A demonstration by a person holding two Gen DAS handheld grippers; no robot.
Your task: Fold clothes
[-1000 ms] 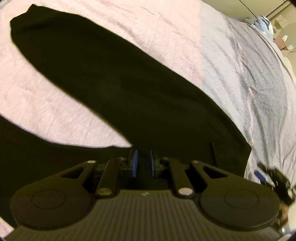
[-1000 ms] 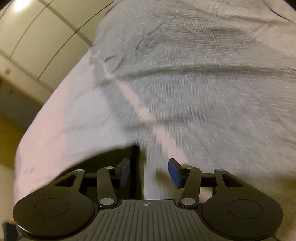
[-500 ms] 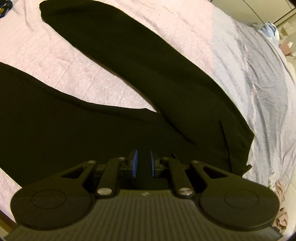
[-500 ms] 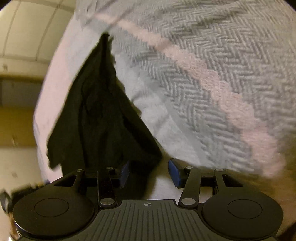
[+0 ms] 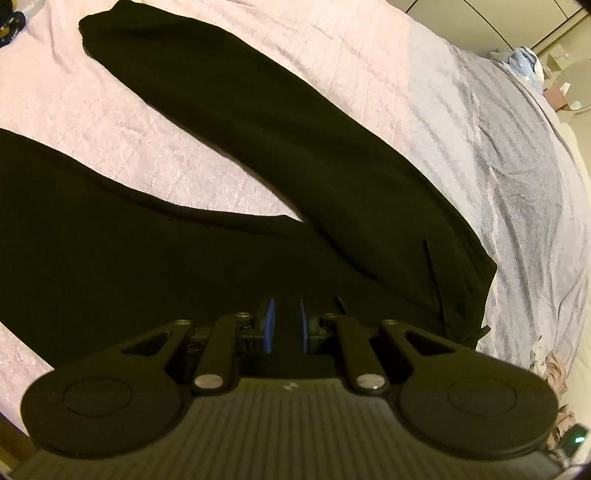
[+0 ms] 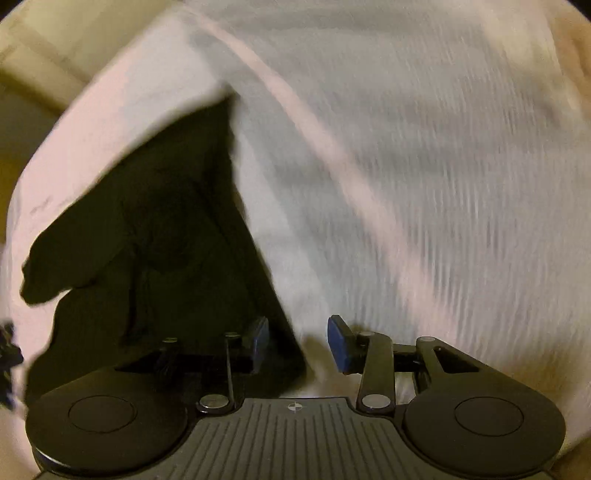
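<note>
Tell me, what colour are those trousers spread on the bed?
Plain black trousers, clearest in the left wrist view.

1. The black trousers (image 5: 303,155) run off the left edge of the left wrist view, so the end of 1 leg is cut off.
2. The waist end is hidden behind the left gripper (image 5: 286,325); whether its blue pads (image 5: 270,325) pinch cloth cannot be told, since black fabric fills the narrow gap.
3. The right wrist view is smeared; the bedspread (image 6: 424,166) weave shows only as streaks.
4. A dark object (image 6: 9,354) at that view's left edge is cut off and unreadable.
5. A small dark item (image 5: 11,29) at the top-left corner is cropped.
6. Pale blue cloth (image 5: 524,59) far off is too small to identify.
</note>
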